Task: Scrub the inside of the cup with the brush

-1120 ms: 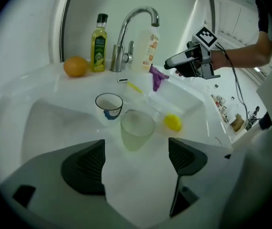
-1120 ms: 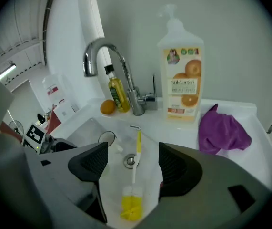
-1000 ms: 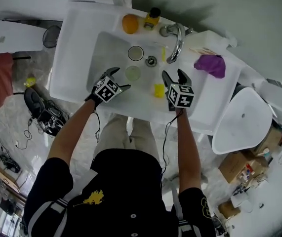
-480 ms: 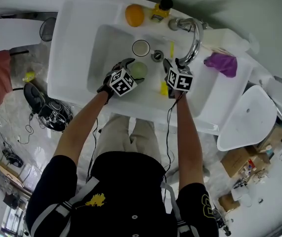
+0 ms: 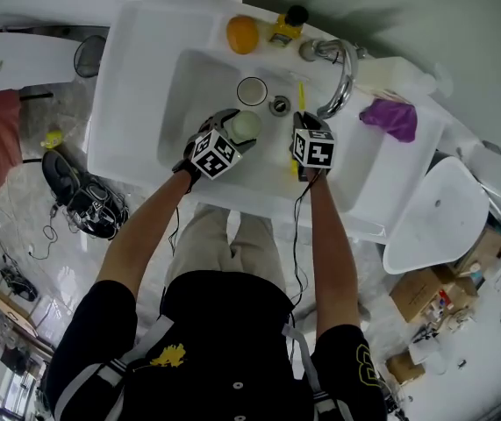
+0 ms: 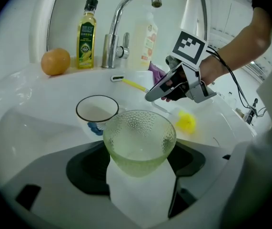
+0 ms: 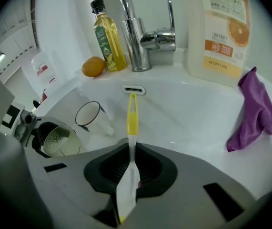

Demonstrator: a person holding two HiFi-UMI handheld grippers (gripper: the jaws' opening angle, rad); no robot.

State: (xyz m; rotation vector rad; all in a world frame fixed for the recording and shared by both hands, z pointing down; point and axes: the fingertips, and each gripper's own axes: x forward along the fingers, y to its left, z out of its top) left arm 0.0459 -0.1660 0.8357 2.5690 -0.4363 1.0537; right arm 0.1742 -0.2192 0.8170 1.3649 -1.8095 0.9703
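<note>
Nearest, a pale green dimpled glass cup [image 6: 139, 140] is enclosed by the left tool [image 5: 239, 130]. Its jaws are closing and are pressed against the cup's two sides. The cup is held mouth up over the near part of a white sink basin [image 5: 189, 86].

To its right, a brush with a clear and yellow handle [image 7: 132, 120] is pinched by the right tool [image 7: 131, 168], whose jaws are closing to a narrow gap on the clear part of the handle. The yellow end is pointed toward the basin's back wall. The yellow bristle head is seen on the tool's near side, apart from the cup.

Just beyond the cup, a white mug with a dark rim [image 6: 96, 109] is seen in the basin.

Along the back ledge, an orange [image 6: 55, 62], a yellow oil bottle [image 6: 86, 35], a chrome tap [image 7: 136, 42] and a white detergent bottle [image 7: 221, 27] are lined up. A purple cloth [image 7: 257, 111] is draped at the right.
</note>
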